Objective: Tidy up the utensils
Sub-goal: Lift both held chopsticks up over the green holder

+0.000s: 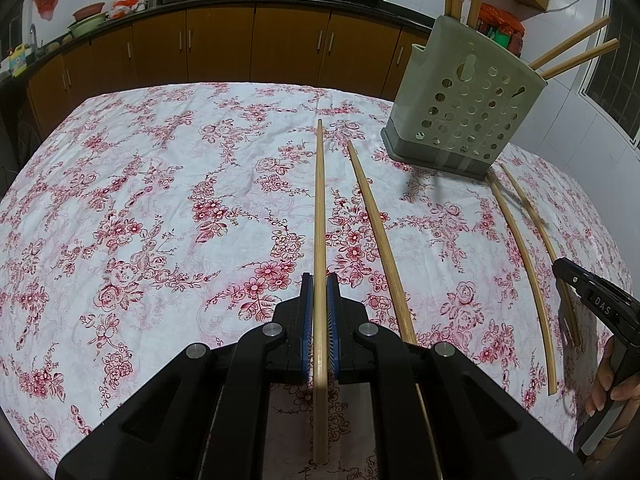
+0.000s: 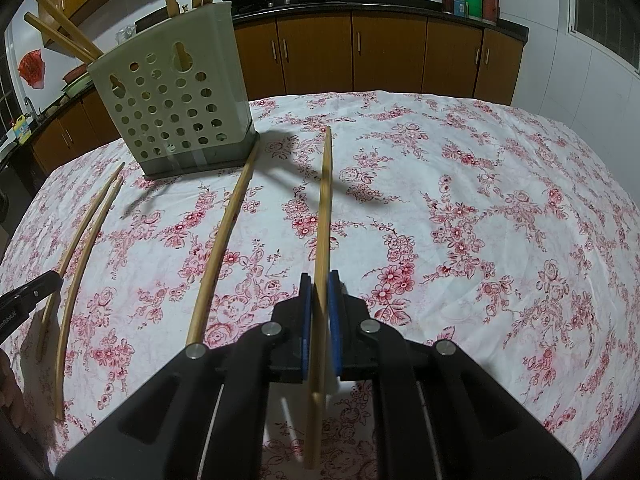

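Left claw clamping chopstick; right claw clamping second chopstick. Holder standing near tabletop far edge.

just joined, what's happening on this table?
A person is sorting chopsticks into the perforated holder. The left gripper is shut on one chopstick, and the right gripper is shut on another. Two more lie loose on the floral tablecloth; several already stand in the holder.
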